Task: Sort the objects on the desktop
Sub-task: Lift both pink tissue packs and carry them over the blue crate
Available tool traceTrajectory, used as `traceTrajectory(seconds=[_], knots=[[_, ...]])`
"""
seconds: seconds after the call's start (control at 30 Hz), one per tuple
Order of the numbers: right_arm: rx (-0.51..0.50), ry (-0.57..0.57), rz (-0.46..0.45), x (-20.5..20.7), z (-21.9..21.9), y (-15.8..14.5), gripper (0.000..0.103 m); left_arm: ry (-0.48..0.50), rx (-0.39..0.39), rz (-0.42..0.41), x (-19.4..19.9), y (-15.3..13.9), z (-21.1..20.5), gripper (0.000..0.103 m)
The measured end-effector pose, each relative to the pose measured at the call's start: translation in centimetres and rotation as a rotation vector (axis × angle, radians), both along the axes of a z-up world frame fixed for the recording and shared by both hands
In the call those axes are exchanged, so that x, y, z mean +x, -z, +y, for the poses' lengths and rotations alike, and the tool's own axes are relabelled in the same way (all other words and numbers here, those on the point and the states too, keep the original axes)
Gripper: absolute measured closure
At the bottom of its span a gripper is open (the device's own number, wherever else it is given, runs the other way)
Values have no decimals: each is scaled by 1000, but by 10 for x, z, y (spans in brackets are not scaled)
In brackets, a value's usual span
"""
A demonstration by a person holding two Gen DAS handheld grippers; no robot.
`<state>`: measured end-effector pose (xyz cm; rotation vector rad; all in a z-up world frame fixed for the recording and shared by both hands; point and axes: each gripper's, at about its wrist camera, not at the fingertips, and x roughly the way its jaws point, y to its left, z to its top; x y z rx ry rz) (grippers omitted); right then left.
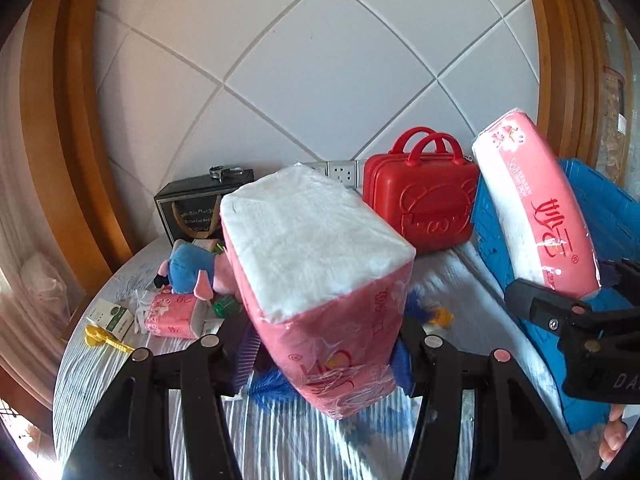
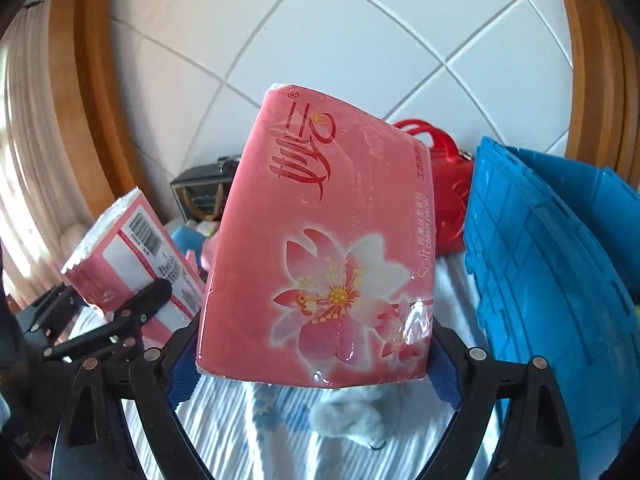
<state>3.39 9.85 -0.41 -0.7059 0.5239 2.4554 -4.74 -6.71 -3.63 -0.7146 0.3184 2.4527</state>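
My left gripper [image 1: 326, 350] is shut on a pink tissue pack [image 1: 320, 272] with a white end face, held tilted above the table. It also shows at the left of the right wrist view [image 2: 132, 256]. My right gripper [image 2: 314, 360] is shut on a second pink tissue pack [image 2: 320, 248] with a flower print, lifted beside the blue plastic crate [image 2: 552, 280]. That pack [image 1: 536, 208] and the right gripper [image 1: 568, 312] show at the right of the left wrist view, in front of the crate [image 1: 600, 216].
A red mini suitcase [image 1: 424, 204] and a black box [image 1: 192, 208] stand at the back by the wall. A blue-and-pink plush [image 1: 192, 268], a small pink tissue pack [image 1: 172, 316], a card box [image 1: 114, 318] and a yellow toy [image 1: 102, 338] lie at left on the striped cloth [image 1: 280, 440].
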Motion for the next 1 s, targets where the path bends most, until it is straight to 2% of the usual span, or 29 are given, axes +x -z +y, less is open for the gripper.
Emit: traceTrajectory(seconds=[0.17, 0.3, 0.5, 0.67, 0.83, 1.0], knots=[[-68, 11, -82, 18, -10, 46, 11, 20, -59, -66, 16, 31, -3, 49], [-48, 18, -86, 33, -13, 52, 11, 48, -64, -71, 32, 33, 2, 49], [95, 67, -38, 68, -34, 8, 11, 91, -14, 11, 60, 1, 10, 49], [223, 155, 16, 106, -36, -28, 11, 142, 36, 87, 88, -29, 30, 49], [300, 246, 62, 154, -23, -55, 11, 214, 79, 141, 122, -52, 66, 49], [349, 345, 66, 208, 3, -71, 11, 305, 131, 183, 169, -77, 116, 49]])
